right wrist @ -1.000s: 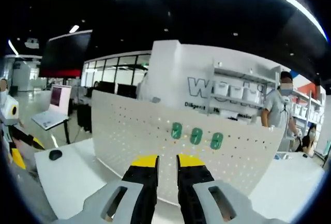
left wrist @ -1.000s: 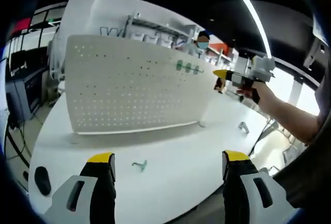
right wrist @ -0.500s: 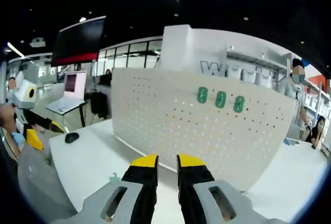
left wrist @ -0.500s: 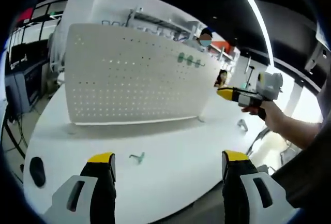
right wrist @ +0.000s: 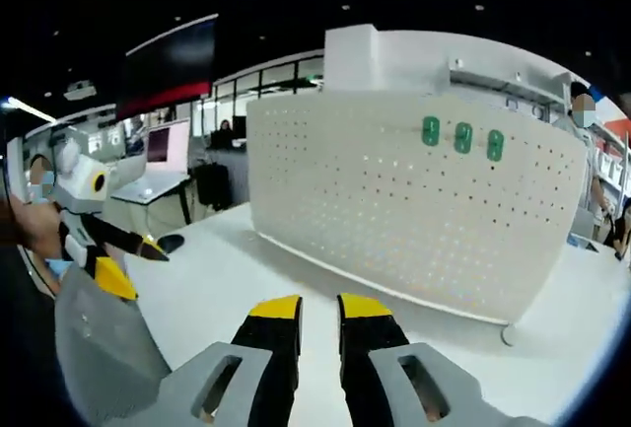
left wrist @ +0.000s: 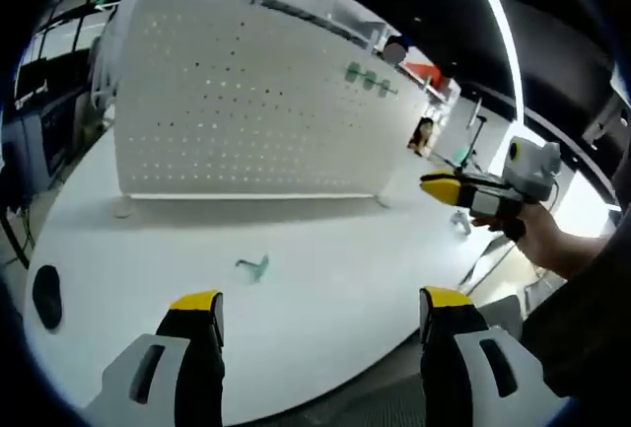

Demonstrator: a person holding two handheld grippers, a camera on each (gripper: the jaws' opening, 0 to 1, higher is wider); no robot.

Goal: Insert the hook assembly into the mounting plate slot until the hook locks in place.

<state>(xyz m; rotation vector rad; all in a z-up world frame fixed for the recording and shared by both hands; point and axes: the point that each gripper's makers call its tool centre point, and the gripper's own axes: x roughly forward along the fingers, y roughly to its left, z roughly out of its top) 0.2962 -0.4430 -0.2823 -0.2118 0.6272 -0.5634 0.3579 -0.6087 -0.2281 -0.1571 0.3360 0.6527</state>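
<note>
White table (left wrist: 325,279), upright pegboard (left wrist: 246,102), loose green hook (left wrist: 254,267), left claw (left wrist: 315,314) spread

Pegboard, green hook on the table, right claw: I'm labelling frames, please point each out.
pegboard (left wrist: 246,102), left gripper view, middle of its perforated face
green hook (left wrist: 256,268), left gripper view, its bent body
right claw (right wrist: 317,311), right gripper view, between the yellow tips

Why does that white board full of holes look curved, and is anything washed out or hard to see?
Left gripper view: the fisheye lens bows the pegboard, and bright glare washes out the background behind the right gripper. Right gripper view: the pegboard bulges too, and the ceiling is nearly black.
</note>
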